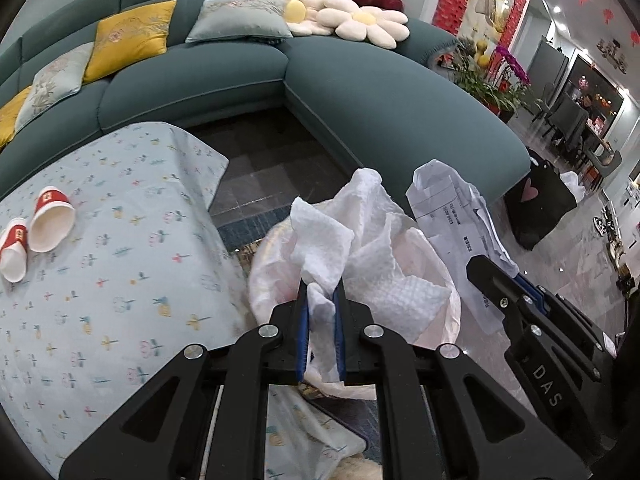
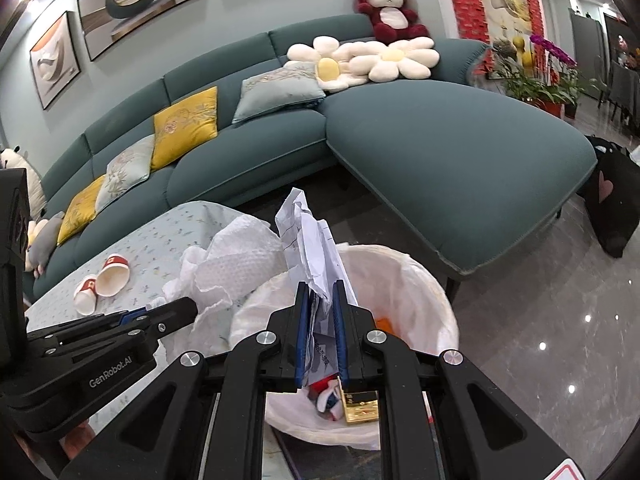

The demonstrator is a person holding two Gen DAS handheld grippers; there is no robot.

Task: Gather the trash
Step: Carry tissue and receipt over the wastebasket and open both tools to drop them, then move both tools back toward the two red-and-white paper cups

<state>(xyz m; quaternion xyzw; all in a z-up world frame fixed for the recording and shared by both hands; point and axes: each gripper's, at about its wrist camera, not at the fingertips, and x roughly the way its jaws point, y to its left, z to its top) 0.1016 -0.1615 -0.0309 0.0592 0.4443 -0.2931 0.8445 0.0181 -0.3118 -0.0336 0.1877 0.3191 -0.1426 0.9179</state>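
- The left hand-held gripper is clamped on a crumpled paper towel; the right hand-held gripper pinches crumpled printed paper.
- Both wads hang over the white-lined trash bin, just off the bench corner.
- Risk: the towel overhangs the bin's rim and could drape outside if released.
- Both tilt downward, side by side.
- Two paper cups remain near the bench's far edge.

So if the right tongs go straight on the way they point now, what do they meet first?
Probably the white liner of the trash bin, just beyond the crumpled paper that the right tongs hold; depth is unclear.
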